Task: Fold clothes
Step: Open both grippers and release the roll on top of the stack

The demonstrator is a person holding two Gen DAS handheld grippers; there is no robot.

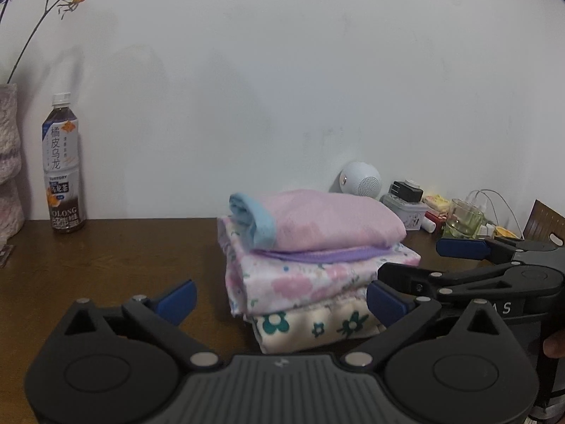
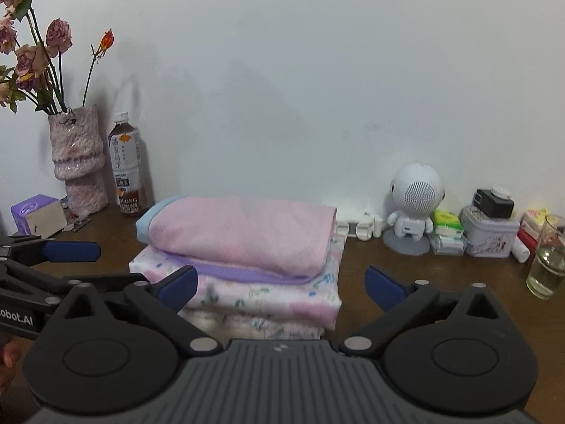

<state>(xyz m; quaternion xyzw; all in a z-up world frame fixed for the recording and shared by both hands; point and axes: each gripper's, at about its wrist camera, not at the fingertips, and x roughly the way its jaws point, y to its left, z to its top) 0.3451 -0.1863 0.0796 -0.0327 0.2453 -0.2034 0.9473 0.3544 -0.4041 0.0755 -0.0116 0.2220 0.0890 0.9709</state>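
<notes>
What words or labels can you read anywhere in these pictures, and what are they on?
"橘皮乌龙", "SUNTORY", "OLONG" (first letter hidden): label of the brown plastic tea bottle.
"obot.AI" (cut off): black left claw.
"A S" (partly hidden): black right claw.
Green tissue packet and lilac printed tin: too blurred to read.

The folded clothes (image 2: 243, 247) are soft matt cloth, the top pink piece (image 1: 328, 219) slightly fuzzy, lying on a bench (image 1: 106, 258) of dark brown wood with a dull sheen. The tea bottle (image 1: 63, 166) is clear glossy plastic, the drinking glass (image 2: 547, 258) shiny, and the vase (image 2: 79, 159) rough and bumpy.
</notes>
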